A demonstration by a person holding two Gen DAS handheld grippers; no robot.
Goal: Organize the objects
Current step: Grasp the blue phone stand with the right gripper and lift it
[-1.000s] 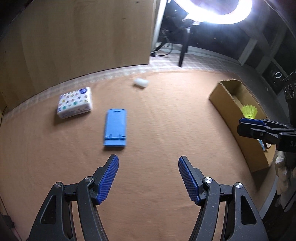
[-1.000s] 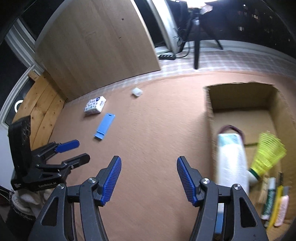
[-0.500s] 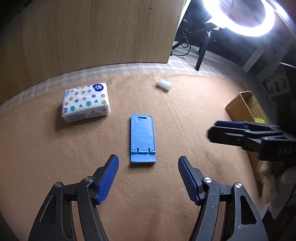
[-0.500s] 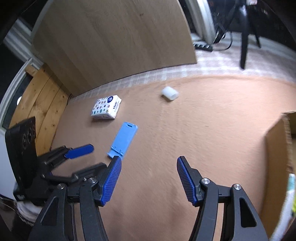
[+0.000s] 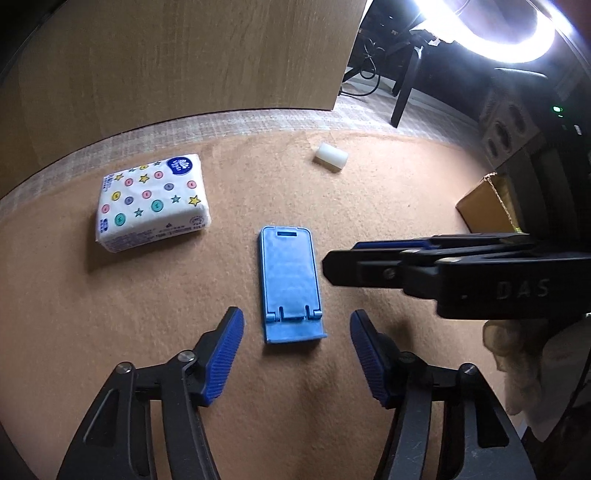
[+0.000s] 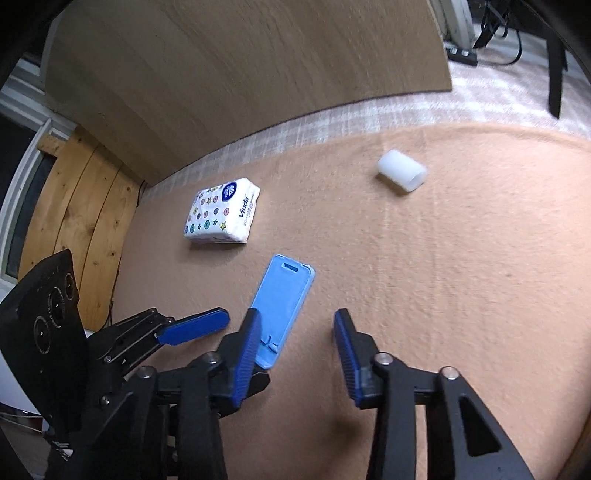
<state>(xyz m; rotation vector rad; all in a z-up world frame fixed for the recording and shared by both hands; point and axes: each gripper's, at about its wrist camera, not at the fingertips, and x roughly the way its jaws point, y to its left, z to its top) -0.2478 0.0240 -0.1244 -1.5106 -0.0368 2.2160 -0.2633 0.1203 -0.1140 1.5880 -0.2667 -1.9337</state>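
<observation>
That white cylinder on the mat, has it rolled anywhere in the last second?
No. The white cylinder lies near the mat's far edge, beyond the blue phone stand, as before. Only the cameras came closer.

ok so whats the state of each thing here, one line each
blue phone stand: folded flat on the mat, untouched
tissue pack: sealed, lying flat, apart from the stand
white cylinder: on its side
cardboard box: open top, only a corner shows
ring light: on
left gripper: jaws open, just been closing, nothing between them
right gripper: jaws open, just been closing, empty
</observation>
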